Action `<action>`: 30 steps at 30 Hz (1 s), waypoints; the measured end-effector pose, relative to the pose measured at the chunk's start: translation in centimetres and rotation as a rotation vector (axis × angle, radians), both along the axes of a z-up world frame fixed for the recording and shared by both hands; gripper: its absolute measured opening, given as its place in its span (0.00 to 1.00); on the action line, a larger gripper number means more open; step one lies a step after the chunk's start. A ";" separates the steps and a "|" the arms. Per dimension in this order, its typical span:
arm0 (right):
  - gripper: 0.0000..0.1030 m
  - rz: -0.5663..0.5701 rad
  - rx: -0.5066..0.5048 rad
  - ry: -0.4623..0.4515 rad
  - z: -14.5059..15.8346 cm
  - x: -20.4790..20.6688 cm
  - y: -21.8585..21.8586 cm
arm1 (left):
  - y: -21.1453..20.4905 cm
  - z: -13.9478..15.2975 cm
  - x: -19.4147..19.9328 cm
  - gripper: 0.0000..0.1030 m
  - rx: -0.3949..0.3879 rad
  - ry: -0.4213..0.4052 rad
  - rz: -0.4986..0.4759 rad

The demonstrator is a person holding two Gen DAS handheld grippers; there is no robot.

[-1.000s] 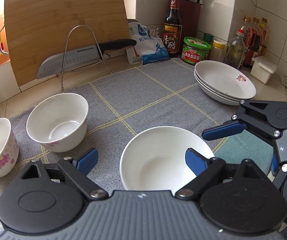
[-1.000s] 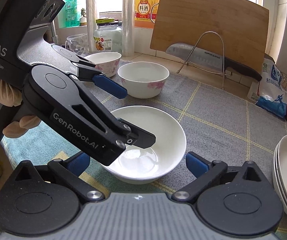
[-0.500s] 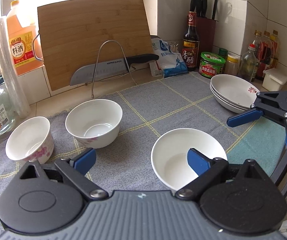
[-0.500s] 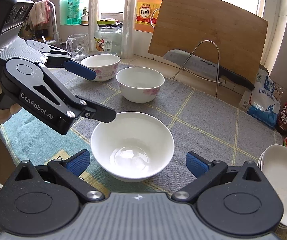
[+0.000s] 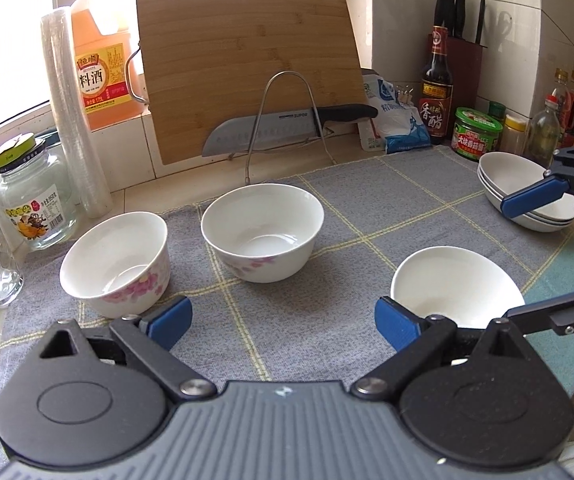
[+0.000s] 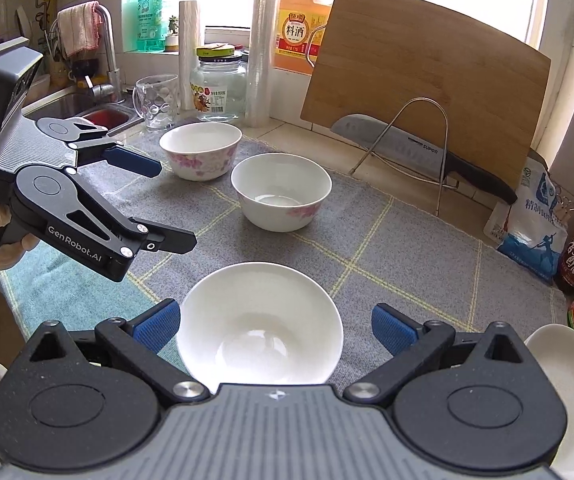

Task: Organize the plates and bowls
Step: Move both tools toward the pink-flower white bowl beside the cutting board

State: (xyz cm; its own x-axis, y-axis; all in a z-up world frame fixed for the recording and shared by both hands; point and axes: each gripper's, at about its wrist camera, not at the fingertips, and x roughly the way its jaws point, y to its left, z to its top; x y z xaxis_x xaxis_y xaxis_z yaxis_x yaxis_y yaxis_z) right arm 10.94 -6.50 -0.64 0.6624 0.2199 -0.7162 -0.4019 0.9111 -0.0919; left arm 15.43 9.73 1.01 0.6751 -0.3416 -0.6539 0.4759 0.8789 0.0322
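A plain white bowl [image 6: 261,326] sits on the grey mat [image 6: 407,248], between my right gripper's [image 6: 273,326] open jaws; it also shows in the left wrist view [image 5: 457,292]. Two flowered bowls stand further back: a middle one [image 5: 263,232] [image 6: 281,190] and a far-left one [image 5: 117,258] [image 6: 201,150]. A stack of white plates [image 5: 527,190] [image 6: 571,392] sits at the right. My left gripper [image 5: 283,320] is open and empty, above the mat in front of the flowered bowls; it shows in the right wrist view [image 6: 173,204].
At the back are a cutting board [image 5: 247,68], a knife on a wire rack [image 5: 287,130], bottles and jars [image 5: 477,132], a glass jar [image 5: 31,196], a glass mug [image 6: 155,102]. A sink [image 6: 83,108] lies at the far left.
My left gripper has pulled back and to the left, away from the plain white bowl. My right gripper has drawn back a little, with the bowl still between its jaws.
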 end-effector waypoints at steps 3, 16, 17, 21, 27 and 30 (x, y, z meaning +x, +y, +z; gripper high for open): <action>1.00 0.010 -0.001 0.003 0.1 1.2 0.3 | 0.2 -0.5 0.9 0.95 -0.006 0.002 0.016; 1.00 0.056 0.010 0.038 -0.1 7.6 0.4 | -1.4 -3.1 5.2 0.94 0.016 0.027 0.035; 1.00 0.058 0.010 0.041 -0.2 8.1 0.4 | -1.4 -3.2 5.5 0.94 0.010 0.033 0.032; 1.00 0.065 0.028 0.073 -0.4 10.4 0.2 | -1.6 -3.7 6.5 0.94 -0.007 0.054 0.028; 1.00 0.080 0.034 0.120 -0.8 13.3 0.5 | -2.0 -4.3 7.8 0.94 -0.019 0.089 0.021; 1.00 0.097 0.023 0.138 -1.1 14.8 1.1 | -2.0 -4.6 8.2 0.94 -0.026 0.102 0.020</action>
State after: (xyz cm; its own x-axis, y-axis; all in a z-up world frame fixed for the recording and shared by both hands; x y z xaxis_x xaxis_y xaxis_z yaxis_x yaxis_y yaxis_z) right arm 25.69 -5.45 -1.70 0.5331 0.2950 -0.7930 -0.4952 0.8687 -0.0097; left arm 23.65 7.71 -3.61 0.6126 -0.3462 -0.7106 0.4580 0.8881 -0.0378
